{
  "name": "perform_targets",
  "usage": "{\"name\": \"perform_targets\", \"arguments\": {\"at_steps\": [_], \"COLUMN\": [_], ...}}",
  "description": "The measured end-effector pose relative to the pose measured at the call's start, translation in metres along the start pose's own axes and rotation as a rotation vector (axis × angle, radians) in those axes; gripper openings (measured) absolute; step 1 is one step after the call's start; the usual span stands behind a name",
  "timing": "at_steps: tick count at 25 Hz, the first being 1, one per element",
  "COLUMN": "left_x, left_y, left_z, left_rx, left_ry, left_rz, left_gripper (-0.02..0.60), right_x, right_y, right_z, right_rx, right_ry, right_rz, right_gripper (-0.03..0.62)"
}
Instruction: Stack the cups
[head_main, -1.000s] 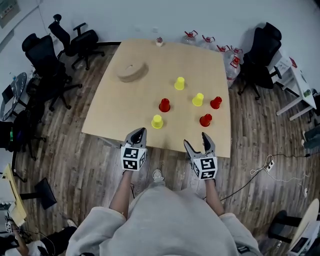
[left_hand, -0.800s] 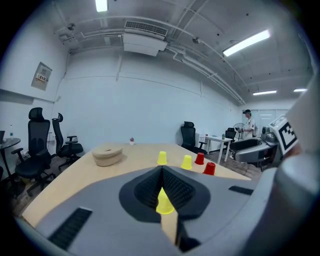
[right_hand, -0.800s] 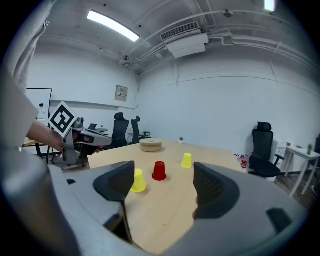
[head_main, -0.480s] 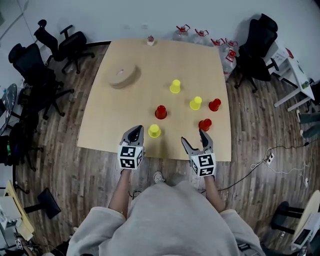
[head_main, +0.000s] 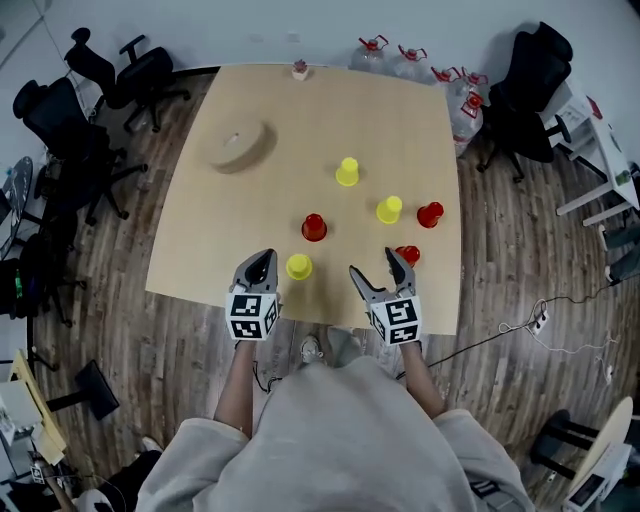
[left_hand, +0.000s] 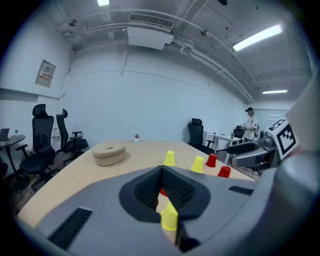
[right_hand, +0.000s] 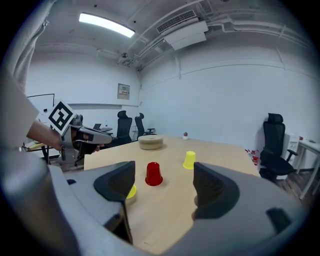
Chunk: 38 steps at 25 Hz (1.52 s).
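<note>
Over the last second both grippers have advanced over the near edge of the light wooden table (head_main: 300, 120). The left gripper (head_main: 262, 262) has its jaws pressed together and empty; a small yellow plastic cup (head_main: 298, 266) stands just beside it at 3 o'clock. The right gripper (head_main: 375, 268) has its jaws spread and empty, with a small red plastic cup (head_main: 407, 255) at 1 o'clock. All six cups stand apart, so stacking looks about to begin.

Light grey sweatshirt (head_main: 330, 440), loose; sleeves (head_main: 200, 445) end near the elbows, pushed up or short, unclear from above. The left gripper (head_main: 262, 258) and right gripper (head_main: 374, 265) have grey plastic shells and black ribbed pads (right_hand: 117, 181). Each carries a white cube (head_main: 252, 314) with black square markers.
</note>
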<state>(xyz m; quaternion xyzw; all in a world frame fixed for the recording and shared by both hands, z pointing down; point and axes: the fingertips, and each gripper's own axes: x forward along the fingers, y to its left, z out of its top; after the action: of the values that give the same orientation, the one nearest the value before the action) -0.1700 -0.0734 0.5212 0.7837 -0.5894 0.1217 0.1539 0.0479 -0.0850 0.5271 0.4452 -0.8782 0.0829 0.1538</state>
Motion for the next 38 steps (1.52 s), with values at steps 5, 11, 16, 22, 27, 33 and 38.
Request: {"name": "perform_targets", "arguments": {"at_steps": [5,11,16,22,27,33,38], "left_x": [-0.005,-0.02,-0.032,-0.043,-0.047,-0.043,-0.026], "left_y": [0.013,0.025,0.029,0.035,0.044,0.049,0.045], "left_z": [-0.004,-0.006,-0.011,-0.018,-0.018,-0.02,-0.013], "left_rx": [-0.023,-0.047,-0.069,-0.073,-0.078,-0.073,-0.075], "left_ry": [0.01,0.016,0.019,0.048,0.053,0.066,0.054], "left_rz": [0.067,0.136,0.175,0.208,0.231,0.221,0.189], "left_gripper": [0.012,0.012,0.012,0.012,0.012,0.012,0.012], "right_x": [0.037,0.094,0.14,0.179,0.201,0.206,0.184], "right_y": [0.014,0.036,0.045,0.054,0.056,0.054,0.044], "right_z": [0.005,0.006,-0.01,-0.04,-0.057,-0.064,-0.038], "right_rx": [-0.014,-0.01,-0.012,-0.025,-0.034,-0.05,-0.053], "right_ry": [0.005,0.026,0.092,0.192,0.25,0.272,0.217], "right_rz": [0.101,0.203,0.247,0.283,0.286,0.276,0.274], "right_gripper": [0.347,0.344,0.337,0.314,0.28,0.235,0.233]}}
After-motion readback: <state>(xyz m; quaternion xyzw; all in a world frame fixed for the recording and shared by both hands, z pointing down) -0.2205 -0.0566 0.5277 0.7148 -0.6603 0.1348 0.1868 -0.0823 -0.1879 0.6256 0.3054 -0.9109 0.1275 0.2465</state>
